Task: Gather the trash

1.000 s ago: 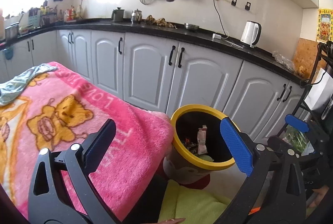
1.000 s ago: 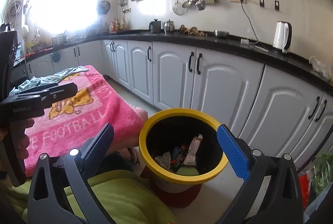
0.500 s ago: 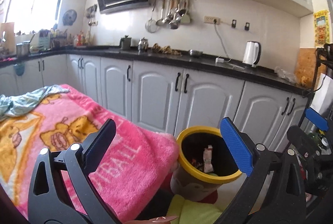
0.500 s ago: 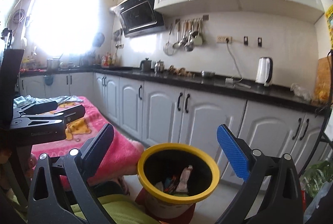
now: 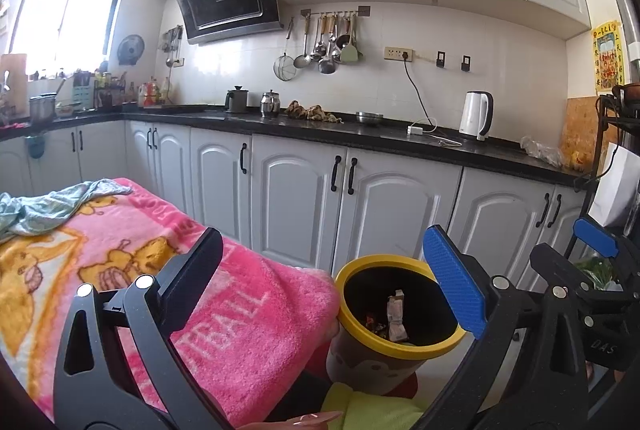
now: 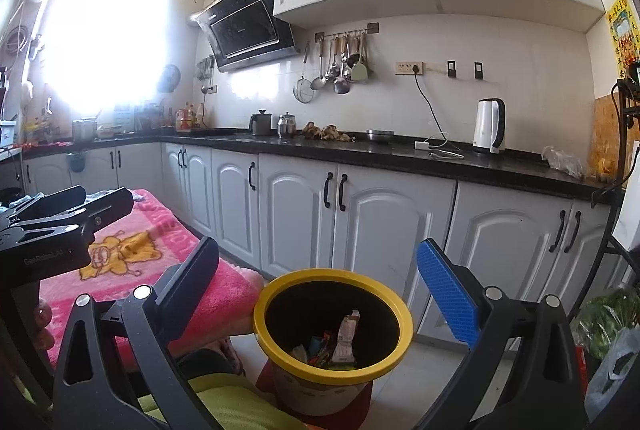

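Observation:
A yellow-rimmed waste bin (image 5: 396, 348) (image 6: 334, 372) stands on the floor beside the pink blanket (image 5: 120, 270) (image 6: 136, 254). Inside it lie several wrappers (image 5: 394, 314) (image 6: 344, 336). My left gripper (image 5: 324, 282) is open and empty, held above the blanket's edge and the bin. My right gripper (image 6: 318, 286) is also open and empty, raised above the bin. The right gripper's blue pad shows at the right edge of the left wrist view (image 5: 596, 238). The left gripper's black fingers (image 6: 68, 206) show at the left of the right wrist view.
White base cabinets (image 5: 296, 206) under a black counter (image 5: 360, 138) run behind the bin. A white kettle (image 5: 476, 116), pots and a range hood (image 5: 228, 6) sit further back. A crumpled pale cloth (image 5: 44, 206) lies on the blanket. A yellow-green sleeve (image 6: 224, 406) fills the bottom. Bagged greens (image 6: 608, 326) sit at right.
Both grippers have tilted upward and pulled back, so the bin now sits lower and smaller in both views and more of the wall and upper cabinets shows. Both stay open.

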